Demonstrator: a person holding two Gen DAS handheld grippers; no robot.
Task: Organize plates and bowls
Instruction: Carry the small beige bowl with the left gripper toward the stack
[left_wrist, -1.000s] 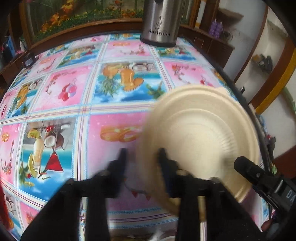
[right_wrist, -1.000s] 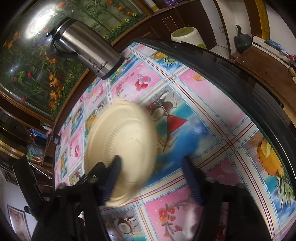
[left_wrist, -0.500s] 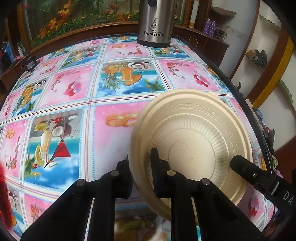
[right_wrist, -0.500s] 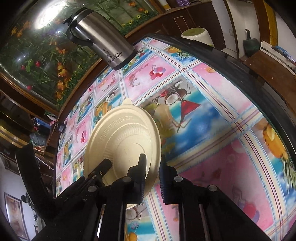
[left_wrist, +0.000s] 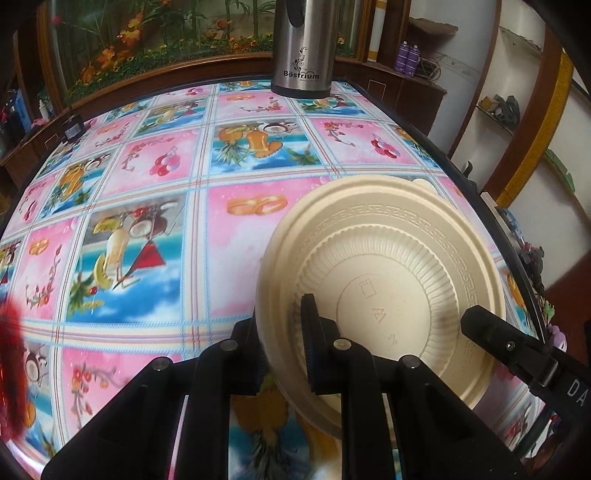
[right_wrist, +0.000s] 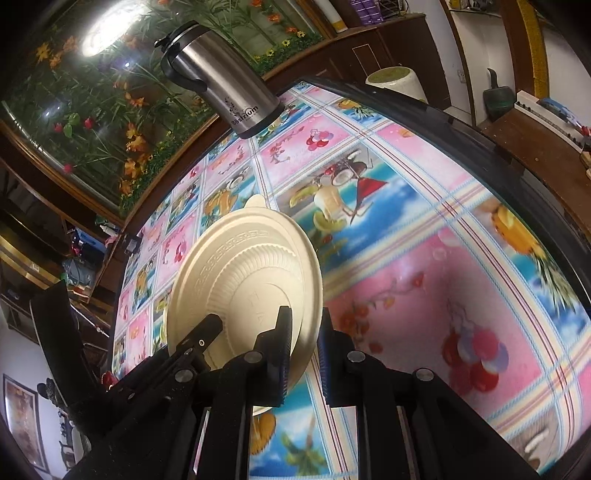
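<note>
Both sets of fingers, open a second ago, are now clamping the plate (left_wrist: 391, 266) rim, left gripper (left_wrist: 282, 332) and right gripper (right_wrist: 303, 343) together lifting it off the table (left_wrist: 147, 177) (ready for carrying).

A round table (left_wrist: 461, 173) with a dark rim is covered by a glossy pink-and-blue fruit-print tablecloth (left_wrist: 155, 206). A tall stainless-steel flask (left_wrist: 302, 48) with a black handle is seen upright at the table's far edge. Beyond the table, a wood-framed flower mural (right_wrist: 85, 110) is noted.
</note>
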